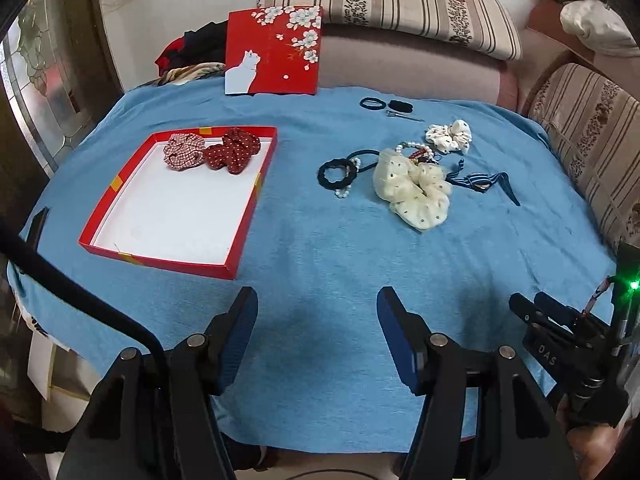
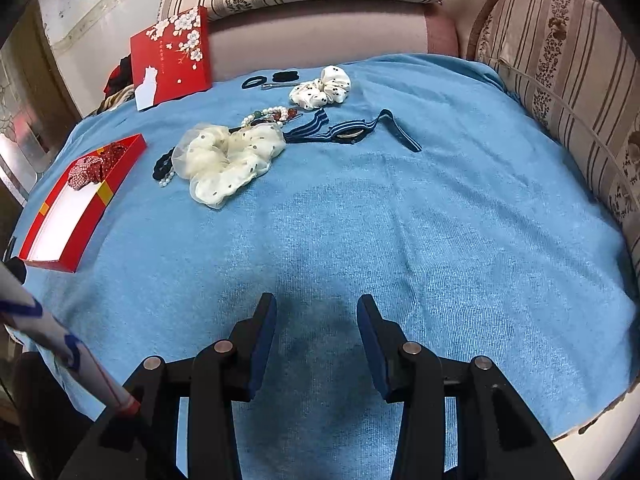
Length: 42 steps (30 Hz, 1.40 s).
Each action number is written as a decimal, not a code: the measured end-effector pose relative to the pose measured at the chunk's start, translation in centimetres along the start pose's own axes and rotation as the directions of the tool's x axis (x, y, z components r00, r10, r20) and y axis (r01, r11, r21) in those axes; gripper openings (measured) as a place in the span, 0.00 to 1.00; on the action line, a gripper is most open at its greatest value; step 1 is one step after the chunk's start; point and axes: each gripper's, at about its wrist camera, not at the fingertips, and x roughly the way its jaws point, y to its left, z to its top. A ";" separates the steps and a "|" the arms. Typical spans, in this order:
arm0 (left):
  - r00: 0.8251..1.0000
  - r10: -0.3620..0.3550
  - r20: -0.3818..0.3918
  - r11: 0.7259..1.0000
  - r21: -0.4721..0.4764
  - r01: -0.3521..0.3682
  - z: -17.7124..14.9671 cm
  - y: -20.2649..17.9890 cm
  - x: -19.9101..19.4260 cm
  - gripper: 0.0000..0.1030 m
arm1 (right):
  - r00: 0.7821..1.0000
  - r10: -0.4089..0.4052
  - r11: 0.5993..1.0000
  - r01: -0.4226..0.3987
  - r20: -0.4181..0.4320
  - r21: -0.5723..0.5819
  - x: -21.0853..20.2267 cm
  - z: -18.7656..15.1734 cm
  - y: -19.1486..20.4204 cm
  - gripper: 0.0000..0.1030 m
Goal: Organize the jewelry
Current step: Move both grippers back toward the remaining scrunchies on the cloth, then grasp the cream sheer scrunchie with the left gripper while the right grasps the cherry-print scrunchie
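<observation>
A shallow red box (image 1: 100,216) (image 2: 132,156) with a white floor lies on the blue cloth at the left. In it are a plaid scrunchie (image 1: 182,151) and a red dotted scrunchie (image 1: 232,152). To the right lie a cream dotted scrunchie (image 1: 412,188) (image 2: 224,160), a white dotted scrunchie (image 1: 450,135) (image 2: 322,87), bead bracelets (image 1: 418,152) (image 2: 268,115), black hair ties (image 1: 338,174) and a striped navy band (image 1: 480,182) (image 2: 348,132). My left gripper (image 1: 318,300) and right gripper (image 2: 316,306) are both open and empty, near the front edge.
The red box lid (image 1: 274,50) (image 2: 172,56) with a white cat leans against the sofa at the back. Black hair ties (image 1: 386,104) (image 2: 272,78) and a metal clip (image 1: 404,117) lie by the far edge. Striped sofa cushions (image 2: 560,60) surround the table.
</observation>
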 end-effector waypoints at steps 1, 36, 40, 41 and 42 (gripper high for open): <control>1.000 0.001 0.002 1.000 0.003 -0.001 0.0 -0.1 0.0 0.59 | 1.000 -0.001 1.000 0.001 0.001 0.000 0.0 0.0 0.0 0.45; 0.980 -0.159 -0.117 0.986 -0.062 0.153 4.8 1.1 11.1 0.61 | 1.000 -0.010 0.998 0.010 -0.008 0.068 5.7 4.4 -3.2 0.51; 0.960 -0.250 -0.130 0.968 -0.061 0.244 7.4 -0.5 13.8 0.61 | 1.000 -0.011 0.997 0.011 0.003 0.083 6.3 5.6 -3.8 0.51; 0.955 -0.265 -0.133 0.964 -0.060 0.259 7.8 -0.9 14.3 0.61 | 1.000 -0.014 0.996 0.014 0.008 0.086 6.4 5.9 -4.1 0.51; 0.949 -0.281 -0.143 0.960 -0.055 0.276 8.4 -1.6 15.2 0.61 | 1.000 -0.018 0.996 0.017 0.012 0.088 6.5 6.2 -4.3 0.51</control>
